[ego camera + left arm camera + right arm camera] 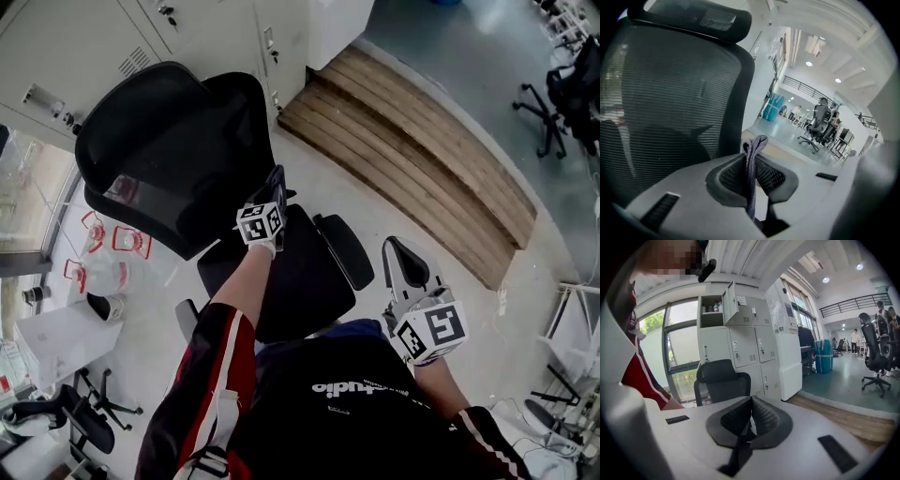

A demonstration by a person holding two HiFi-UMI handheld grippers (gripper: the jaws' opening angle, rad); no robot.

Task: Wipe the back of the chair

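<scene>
A black mesh office chair (pixel 178 150) stands ahead of me, its backrest (pixel 670 108) filling the left of the left gripper view. My left gripper (pixel 272 202) hovers over the seat (pixel 300 272) near the backrest's right edge, shut on a folded grey cloth (pixel 752 173) that sticks up between its pads. My right gripper (pixel 405 267) hangs lower right, beside the armrest (pixel 345 248), shut with nothing in it. In the right gripper view the chair (pixel 723 385) shows small and farther off, beyond the gripper (pixel 751 420).
White lockers (pixel 187 33) stand behind the chair. Wooden steps (pixel 412 159) run diagonally at the right. Other black chairs (pixel 562 94) sit far right and another chair (pixel 66 412) at lower left. Red-trimmed items (pixel 112 244) lie on the floor by the window.
</scene>
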